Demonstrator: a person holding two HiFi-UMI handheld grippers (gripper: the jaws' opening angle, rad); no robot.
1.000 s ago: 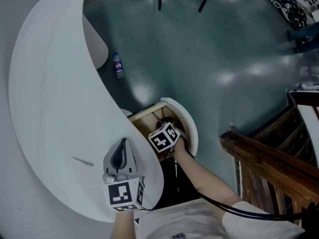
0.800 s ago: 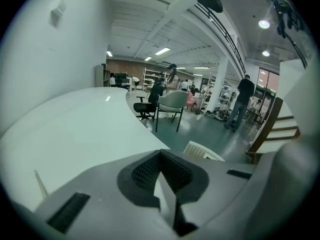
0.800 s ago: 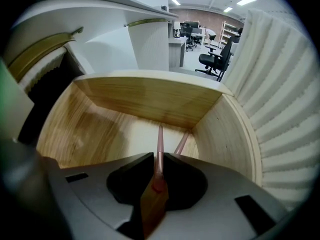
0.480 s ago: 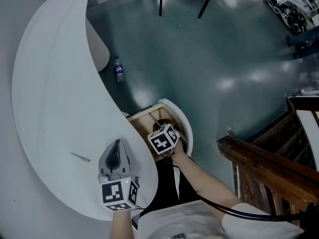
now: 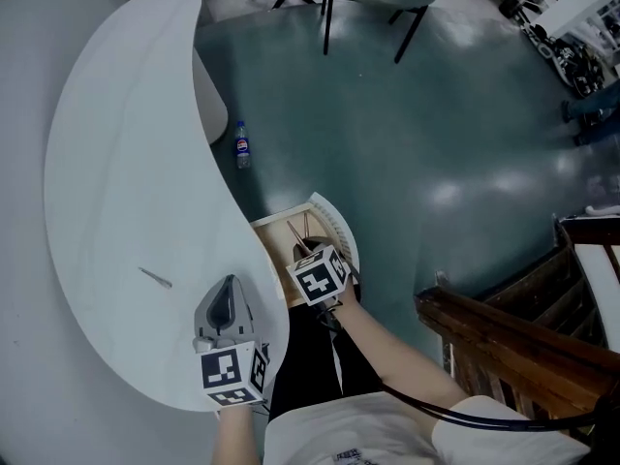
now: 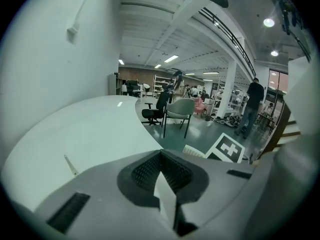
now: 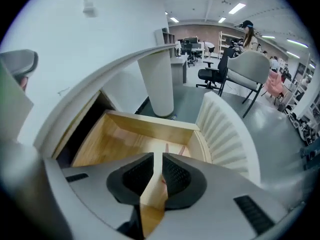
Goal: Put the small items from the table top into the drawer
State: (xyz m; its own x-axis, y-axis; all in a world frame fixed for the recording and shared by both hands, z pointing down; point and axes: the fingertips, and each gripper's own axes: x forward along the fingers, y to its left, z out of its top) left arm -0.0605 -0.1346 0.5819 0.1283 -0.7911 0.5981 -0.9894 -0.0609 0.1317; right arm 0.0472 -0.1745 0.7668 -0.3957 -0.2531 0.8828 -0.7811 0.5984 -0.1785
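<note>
A thin sliver point(image 5: 155, 278) lies flat on the tabletop point(image 5: 126, 163), well apart from the open drawer point(image 5: 332, 223) (sticks point(image 7: 167, 146) already inside). The left tool point(image 6: 161, 154), pressed together and empty, might just skid it away. The right tool point(image 7: 156, 160), slightly spread, is empty too.

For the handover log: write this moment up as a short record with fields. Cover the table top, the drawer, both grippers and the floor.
table: white curved table, with one thin small item lying on it
drawer: drawer open, wooden inside, thin sticks near its far wall
left gripper: left gripper over the table's near edge, jaws together, nothing between them
right gripper: right gripper above the open drawer, jaws slightly apart, empty
floor: bottle beside the table
left to do: thin small item not yet in the drawer
</note>
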